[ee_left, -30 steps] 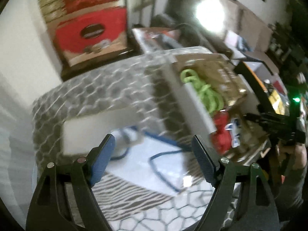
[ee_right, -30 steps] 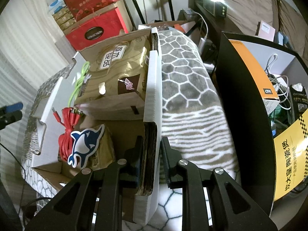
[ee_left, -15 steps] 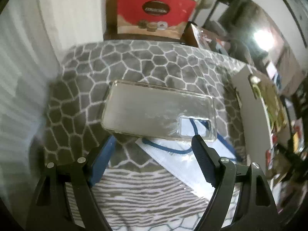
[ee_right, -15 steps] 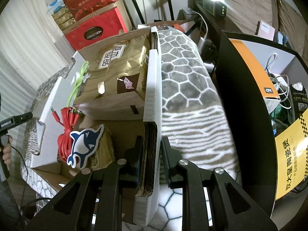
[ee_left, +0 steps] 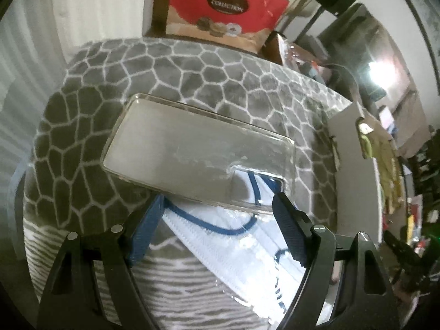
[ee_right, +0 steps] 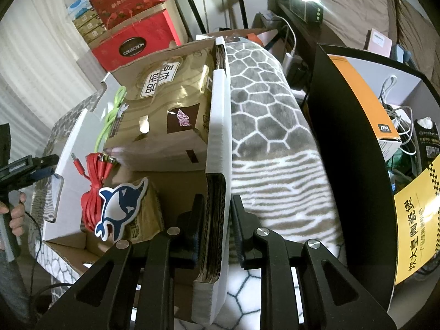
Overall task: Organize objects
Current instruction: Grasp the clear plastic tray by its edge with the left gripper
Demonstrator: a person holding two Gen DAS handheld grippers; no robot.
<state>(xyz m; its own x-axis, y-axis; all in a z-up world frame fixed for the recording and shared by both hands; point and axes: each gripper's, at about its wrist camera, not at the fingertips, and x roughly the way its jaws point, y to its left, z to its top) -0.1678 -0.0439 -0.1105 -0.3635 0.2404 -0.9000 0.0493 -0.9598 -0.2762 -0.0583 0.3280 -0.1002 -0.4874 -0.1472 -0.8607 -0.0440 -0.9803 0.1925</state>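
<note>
A clear phone case (ee_left: 192, 151) lies on the grey patterned blanket (ee_left: 220, 68), partly over a bagged white face mask (ee_left: 247, 247) with blue loops. My left gripper (ee_left: 217, 200) hovers at the case's near long edge. Its jaws are closing, a blue pad on each side, and neither pad presses on the case. My right gripper (ee_right: 216, 206) is shut on the side wall (ee_right: 217, 143) of an open cardboard box. The box holds a gold bag (ee_right: 170, 101), a green cable (ee_right: 110, 121), a red cable (ee_right: 93, 189) and a dolphin sticker (ee_right: 118, 209). The left gripper (ee_right: 51, 170) also shows at that view's far left.
A red gift bag (ee_left: 225, 8) and stacked boxes stand behind the blanket. A black shelf unit (ee_right: 343, 137) with an orange box and cables stands right of the box. A person's hand (ee_right: 16, 214) holds the left gripper's handle.
The left gripper swung away from the box, rolled and sank toward the phone case, which now looms larger, and its jaws narrowed slightly. The right gripper kept its grip and place.
</note>
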